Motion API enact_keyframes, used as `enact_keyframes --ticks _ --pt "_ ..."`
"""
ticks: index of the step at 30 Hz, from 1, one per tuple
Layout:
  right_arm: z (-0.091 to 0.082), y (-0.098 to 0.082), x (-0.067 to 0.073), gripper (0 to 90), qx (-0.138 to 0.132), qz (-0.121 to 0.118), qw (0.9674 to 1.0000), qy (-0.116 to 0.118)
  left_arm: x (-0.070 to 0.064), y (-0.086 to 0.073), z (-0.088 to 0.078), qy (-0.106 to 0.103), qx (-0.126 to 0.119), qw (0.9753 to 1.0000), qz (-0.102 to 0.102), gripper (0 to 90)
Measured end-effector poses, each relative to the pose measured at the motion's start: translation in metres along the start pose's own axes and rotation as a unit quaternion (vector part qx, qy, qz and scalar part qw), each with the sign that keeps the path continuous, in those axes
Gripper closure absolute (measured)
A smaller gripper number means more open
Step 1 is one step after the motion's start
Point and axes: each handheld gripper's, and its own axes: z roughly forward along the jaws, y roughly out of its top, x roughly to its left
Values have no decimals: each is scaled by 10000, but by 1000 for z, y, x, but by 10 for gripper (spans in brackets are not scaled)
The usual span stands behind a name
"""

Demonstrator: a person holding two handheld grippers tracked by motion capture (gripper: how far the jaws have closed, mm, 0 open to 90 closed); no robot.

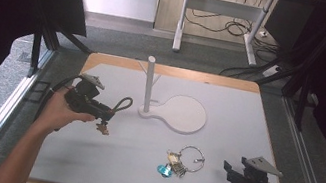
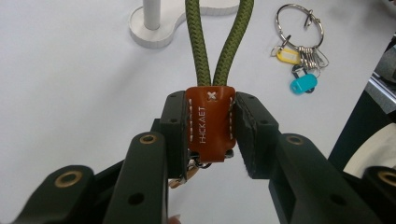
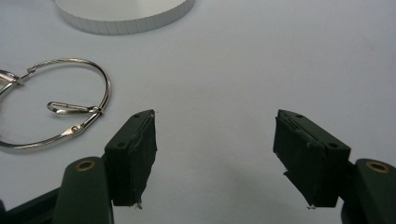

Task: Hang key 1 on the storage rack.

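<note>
White tabletop point(image 1: 222, 147) with a wooden edge fills the high view, with grey floor and desk legs beyond. Near the middle stands a white peg stand point(image 1: 148, 86) — an upright post on a flat base that widens into a round disc. At the left, a hand holds the left gripper point(image 1: 107, 111) above the table, its jaws closed on a keychain strap point(image 1: 120, 104); the olive cord loop points toward the post, and a small brown piece hangs below. Lower right, the right gripper point(image 1: 232, 171) rests near the table's front edge, jaws apart and empty. Between the two lies a key ring point(image 1: 183, 160) with yellow and blue tags.

From the left gripper view, the left gripper point(image 2: 210, 126) clamps the strap's brown leather tab point(image 2: 209, 123) from both sides, and the green cord loop rises out of it toward the post base point(image 2: 156, 29). The key ring point(image 2: 299, 35) lies on the table, well apart.

From the right gripper view, the right gripper point(image 3: 215, 158) stands wide open with nothing between its pads; the key ring's metal hoop point(image 3: 60, 105) lies just to its left.

Judging by this, the strap is picked up but not yet hung on the post — and the key ring lies untouched.
</note>
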Motion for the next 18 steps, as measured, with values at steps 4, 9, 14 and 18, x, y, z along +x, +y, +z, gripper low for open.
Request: enact_keyframes --ticks 4,9,14,18 --pt "0 0 -1 301 -10 0 10000 -2 3 5 2 7 92 10000 38 666" --pt "0 0 0 301 -3 -6 10000 1 7 12 2 44 172 9998 51 666" --pt "1 0 1 301 20 -44 10000 11 12 20 -1 36 171 9998 50 665" --pt "2 0 2 301 47 -49 10000 21 17 28 -2 -16 178 9998 58 666"
